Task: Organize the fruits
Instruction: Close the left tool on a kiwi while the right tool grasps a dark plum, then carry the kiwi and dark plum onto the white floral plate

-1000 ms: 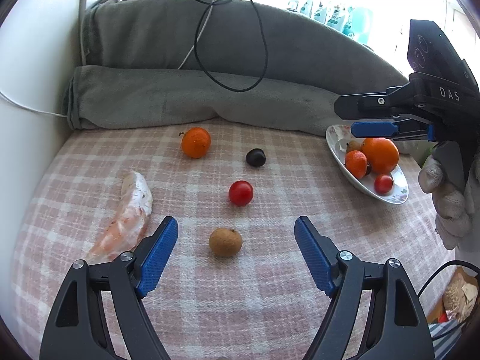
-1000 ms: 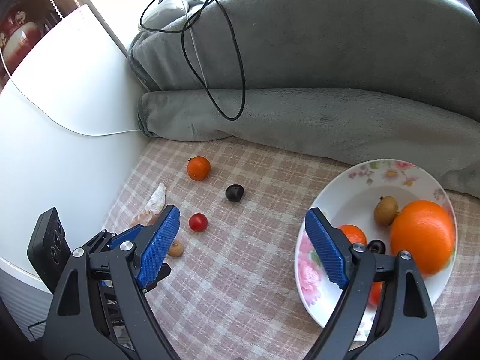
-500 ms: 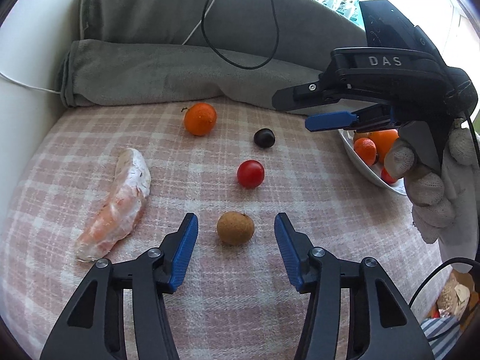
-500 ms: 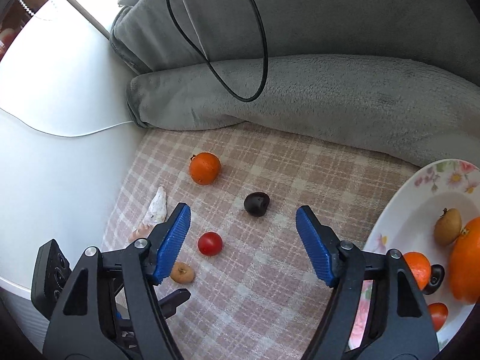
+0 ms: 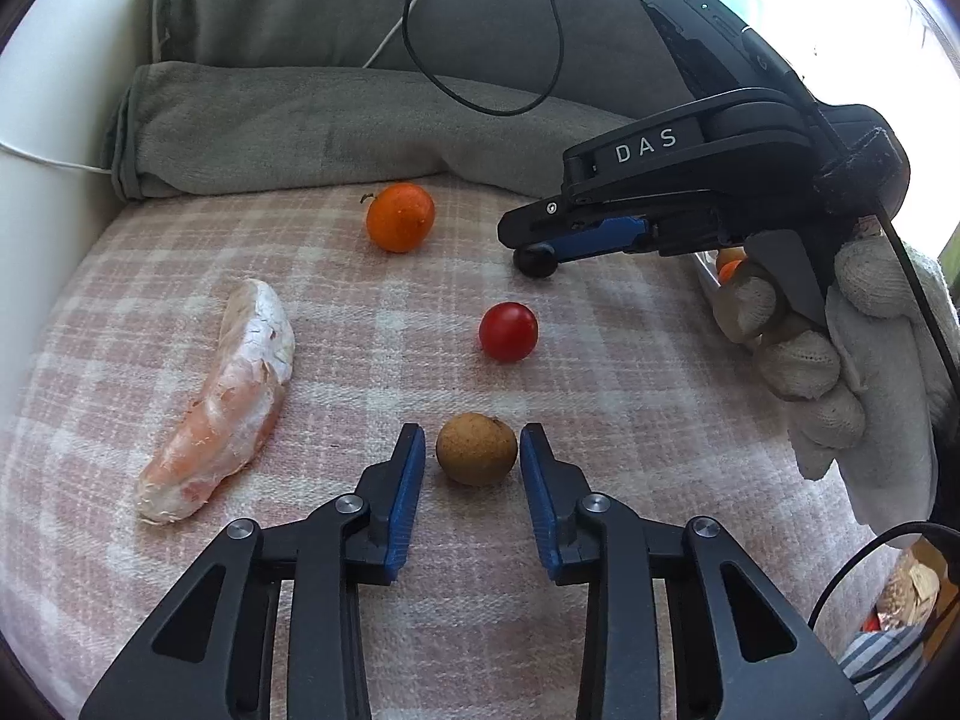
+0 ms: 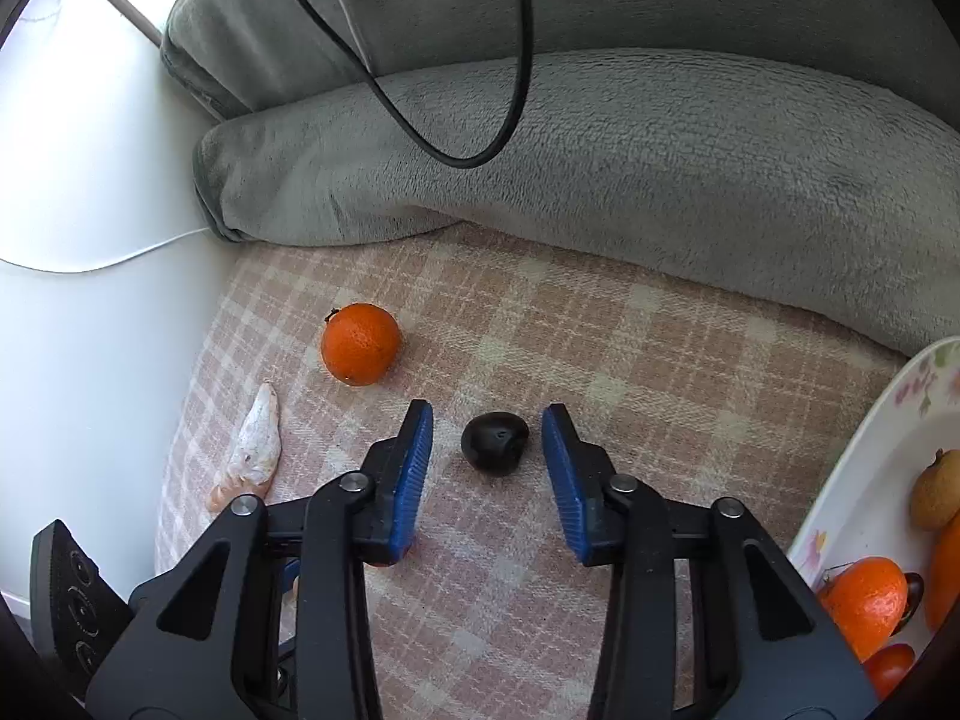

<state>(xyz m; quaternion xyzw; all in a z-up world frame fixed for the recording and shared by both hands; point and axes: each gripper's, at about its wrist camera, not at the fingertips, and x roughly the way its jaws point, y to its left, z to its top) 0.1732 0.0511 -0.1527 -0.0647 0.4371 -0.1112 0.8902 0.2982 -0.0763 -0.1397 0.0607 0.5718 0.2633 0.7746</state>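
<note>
A small brown round fruit [image 5: 476,448] lies on the pink checked cloth between the blue pads of my left gripper [image 5: 472,429]. Its jaws are closing; the right pad is almost at the skin and a narrow gap shows on the left. A small black fruit [image 6: 495,441] sits between the pads of my right gripper [image 6: 487,411], which is also closing, with gaps on both sides. In the left wrist view the right gripper [image 5: 534,252] hangs over the black fruit [image 5: 536,262]. A mandarin [image 5: 400,217] and a red cherry tomato [image 5: 507,331] lie loose.
A pale pink peeled segment [image 5: 228,396] lies at the left. A flowered plate [image 6: 852,462] with several fruits stands at the right. A folded grey blanket [image 6: 600,168] with a black cable [image 6: 480,150] borders the back. A white wall [image 6: 90,210] is at the left. A gloved hand [image 5: 840,360] holds the right gripper.
Both grippers came down and their jaws narrowed from wide open. The right one swung left, away from the plate, to the black fruit. The left one closed in around the brown fruit.
</note>
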